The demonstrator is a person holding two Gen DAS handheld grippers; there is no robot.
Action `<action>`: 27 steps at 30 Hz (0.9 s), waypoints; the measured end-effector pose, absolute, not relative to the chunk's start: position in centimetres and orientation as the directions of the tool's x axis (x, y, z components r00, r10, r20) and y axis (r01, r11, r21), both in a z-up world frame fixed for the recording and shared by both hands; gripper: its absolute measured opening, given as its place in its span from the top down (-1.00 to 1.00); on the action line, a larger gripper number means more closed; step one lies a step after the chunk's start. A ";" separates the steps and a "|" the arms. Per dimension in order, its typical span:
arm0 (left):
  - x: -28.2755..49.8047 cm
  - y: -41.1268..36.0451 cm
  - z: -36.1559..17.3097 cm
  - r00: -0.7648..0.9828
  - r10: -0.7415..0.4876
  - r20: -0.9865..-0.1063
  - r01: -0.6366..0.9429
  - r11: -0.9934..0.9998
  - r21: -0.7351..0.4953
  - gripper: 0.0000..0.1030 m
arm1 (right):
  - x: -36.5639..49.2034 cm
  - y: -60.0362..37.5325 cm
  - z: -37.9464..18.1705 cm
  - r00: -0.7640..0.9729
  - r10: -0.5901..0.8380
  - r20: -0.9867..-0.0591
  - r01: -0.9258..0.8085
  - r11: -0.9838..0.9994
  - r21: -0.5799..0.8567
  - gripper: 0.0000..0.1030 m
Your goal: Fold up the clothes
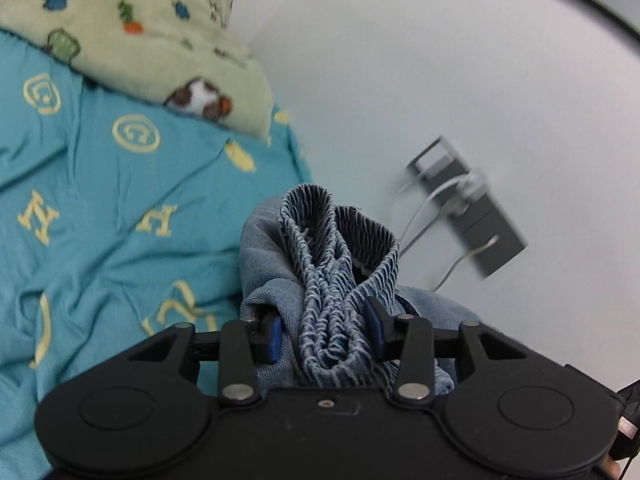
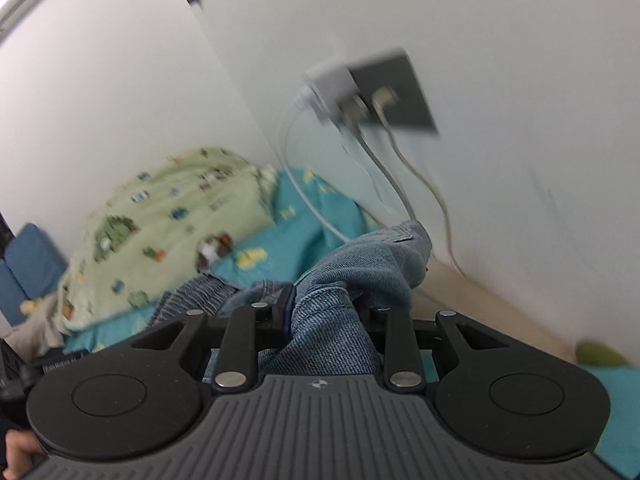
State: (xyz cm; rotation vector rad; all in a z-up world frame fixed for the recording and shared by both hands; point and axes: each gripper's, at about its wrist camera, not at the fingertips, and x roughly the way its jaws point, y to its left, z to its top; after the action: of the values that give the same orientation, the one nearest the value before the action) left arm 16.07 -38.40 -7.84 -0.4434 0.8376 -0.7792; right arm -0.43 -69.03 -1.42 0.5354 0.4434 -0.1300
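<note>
The left gripper (image 1: 326,330) is clamped on the elastic waistband (image 1: 340,264) of a pair of denim trousers (image 1: 264,264), the gathered band bunched between its blue pads (image 1: 274,334) and standing up ahead of the fingers. The right gripper (image 2: 326,312) is likewise closed on the same denim, a thicker fold of plain fabric with a stitched hem (image 2: 404,236) rising just beyond its fingers (its pads are buried in cloth, so the bite is judged from the fabric pinched between the arms).

Holding the garment at two points, both lifted off the teal bedsheet (image 1: 100,184), looks meant to let the legs hang and straighten so the trousers can be laid flat for the first fold. To the left of each gripper lies a green printed fleece blanket (image 2: 160,232). Ahead on the wall sits a grey socket plate (image 2: 396,92) with white cables (image 2: 416,184) trailing down close to the raised denim, which could snag.
</note>
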 end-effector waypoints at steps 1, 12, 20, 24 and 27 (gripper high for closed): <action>15.9 -38.4 -8.3 0.425 -0.759 -0.493 0.437 0.649 -0.622 0.27 | -0.4 -68.9 -2.4 0.890 -0.009 -0.455 0.240 0.858 0.453 0.47; 14.8 -38.4 -9.7 0.412 -0.747 -0.521 0.490 0.664 -0.565 -0.01 | -1.9 -69.4 -8.7 0.827 -0.040 -0.561 0.340 0.830 0.442 0.41; 14.2 -38.0 -8.4 0.376 -0.703 -0.604 0.522 0.699 -0.488 -0.32 | -3.0 -69.7 -7.1 0.808 -0.126 -0.575 0.429 0.795 0.429 -0.40; 13.0 -36.5 -6.4 0.439 -0.670 -0.598 0.532 0.731 -0.428 -0.73 | -4.0 -70.1 -5.2 0.809 -0.165 -0.564 0.455 0.784 0.422 -0.46; 12.2 -35.0 -4.4 0.472 -0.666 -0.577 0.550 0.734 -0.398 -0.76 | -4.3 -69.2 -3.1 0.817 -0.171 -0.550 0.434 0.810 0.393 -0.46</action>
State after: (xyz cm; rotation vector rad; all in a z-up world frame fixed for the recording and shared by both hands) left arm 12.18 -35.02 -4.40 -0.1656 0.7795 -0.7483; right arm -4.28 -69.19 -3.15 0.5348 0.5212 -0.3392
